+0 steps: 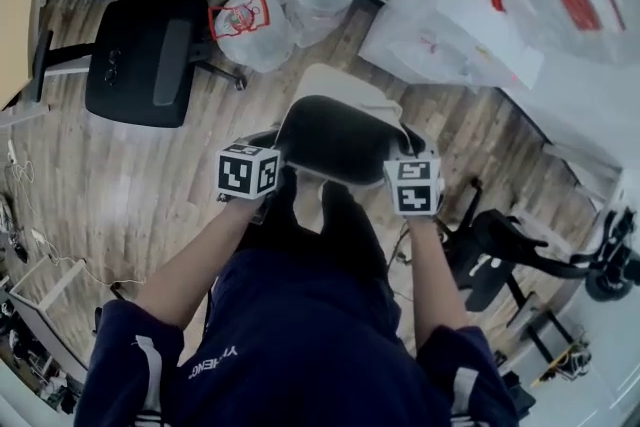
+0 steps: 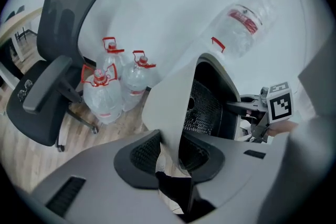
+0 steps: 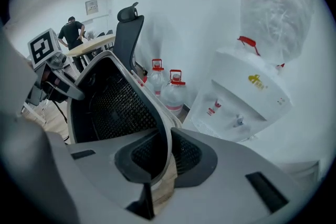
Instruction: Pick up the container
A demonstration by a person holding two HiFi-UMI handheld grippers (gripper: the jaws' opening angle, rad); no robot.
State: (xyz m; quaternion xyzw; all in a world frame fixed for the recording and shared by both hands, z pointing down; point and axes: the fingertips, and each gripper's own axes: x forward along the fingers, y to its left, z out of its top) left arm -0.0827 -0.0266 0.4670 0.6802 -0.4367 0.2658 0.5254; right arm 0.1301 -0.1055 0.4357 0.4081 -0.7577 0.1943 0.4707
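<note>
The container (image 1: 338,130) is a bin, white outside with a black mesh lining, held up in the air in front of the person. My left gripper (image 1: 272,177) grips its left rim and my right gripper (image 1: 402,160) its right rim. In the left gripper view the white wall of the container (image 2: 173,97) runs between the two pads of the left gripper (image 2: 169,152), which press on it. In the right gripper view the right gripper (image 3: 168,157) clamps the thin rim of the container (image 3: 113,107), black mesh inside, white outside.
Three water jugs (image 1: 262,10) with red handles stand on the wooden floor ahead. Two black office chairs (image 1: 150,55) are at the left. At the right stands a white water dispenser (image 1: 460,15). A black wheeled frame (image 1: 520,245) lies low on the right. A person (image 3: 71,31) stands far off.
</note>
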